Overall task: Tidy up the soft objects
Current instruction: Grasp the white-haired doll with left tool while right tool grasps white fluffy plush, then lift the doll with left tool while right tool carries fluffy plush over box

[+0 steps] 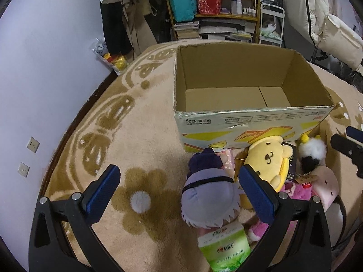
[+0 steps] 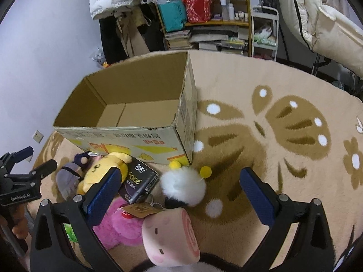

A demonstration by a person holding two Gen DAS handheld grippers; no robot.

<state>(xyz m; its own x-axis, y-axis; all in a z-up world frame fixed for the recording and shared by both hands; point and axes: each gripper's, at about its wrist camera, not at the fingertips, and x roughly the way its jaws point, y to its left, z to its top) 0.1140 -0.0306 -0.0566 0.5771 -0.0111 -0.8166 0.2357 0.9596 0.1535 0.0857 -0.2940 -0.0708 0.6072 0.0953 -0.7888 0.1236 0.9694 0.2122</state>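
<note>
An open, empty cardboard box (image 1: 249, 113) stands on the carpet; it also shows in the right wrist view (image 2: 127, 136). In front of it lies a pile of soft toys: a purple doll (image 1: 208, 192), a yellow dog plush (image 1: 267, 158), a white-and-black bee plush (image 1: 310, 154), a pink plush (image 2: 122, 224) and a pink roll-shaped plush (image 2: 170, 235). A green tissue pack (image 1: 224, 247) and a dark tissue pack (image 2: 138, 183) lie among them. My left gripper (image 1: 179, 195) is open, empty, over the purple doll. My right gripper (image 2: 179, 197) is open, empty, over the bee plush (image 2: 183, 185).
The beige carpet (image 1: 140, 136) with brown butterfly and flower patterns covers the floor. A wall (image 1: 45, 68) runs along the left. A wooden shelf (image 1: 213, 11) with bags and books, hanging clothes and a white cart (image 1: 271, 25) stand behind the box.
</note>
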